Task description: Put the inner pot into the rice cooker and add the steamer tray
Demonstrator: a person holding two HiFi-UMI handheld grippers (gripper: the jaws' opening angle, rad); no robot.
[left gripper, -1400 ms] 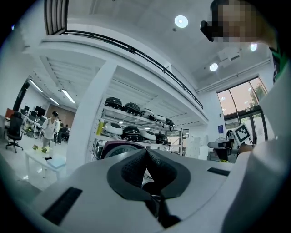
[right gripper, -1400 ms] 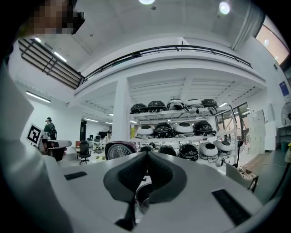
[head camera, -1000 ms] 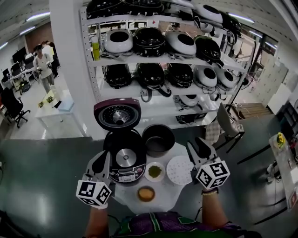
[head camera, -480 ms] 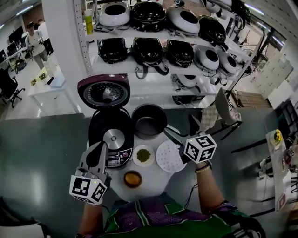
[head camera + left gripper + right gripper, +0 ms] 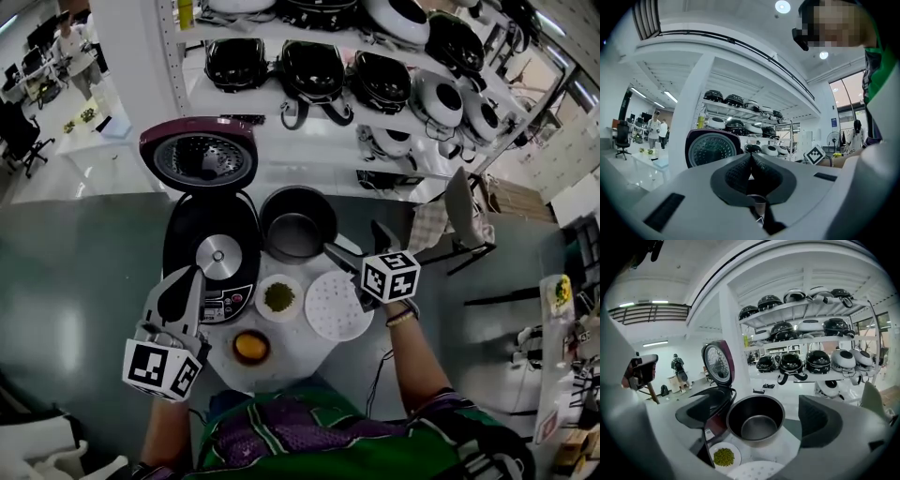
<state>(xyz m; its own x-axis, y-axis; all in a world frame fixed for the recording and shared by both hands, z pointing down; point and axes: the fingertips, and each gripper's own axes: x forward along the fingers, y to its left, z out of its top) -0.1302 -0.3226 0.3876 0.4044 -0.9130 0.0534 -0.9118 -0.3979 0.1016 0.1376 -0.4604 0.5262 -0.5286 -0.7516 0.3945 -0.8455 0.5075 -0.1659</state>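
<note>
1. While the inner pot (image 5: 297,230) stands empty on the tabletop (image 5: 305,358), touching or just beside the right flank of the rice cooker (image 5: 208,225), the first step is only at the approach.
2. The cooker's lid (image 5: 197,159) is tipped up and back. Its cavity is bare, with the heating plate showing, so nothing blocks the pot's way in.
3. The right tool (image 5: 359,242) has just been opening its jaws and now holds them as wide as they go. It grips nothing: its own view frames the pot between the two pads, but apart from both.
4. The left tool (image 5: 181,281) hangs in front of the cooker's control panel with its pads pressed together and nothing between them.
5. The steamer tray (image 5: 337,305), a white perforated disc, lies flat on the tabletop near the person, beside a dish of green beans (image 5: 278,298). A small bowl (image 5: 249,347) sits closer in.
6. As I judge it, the next move calls for the right tool to go forward and down until one pad is inside the pot's rim and one outside. It would then close on the wall, lift the pot, and carry it left over the cavity. The tray comes after.
</note>
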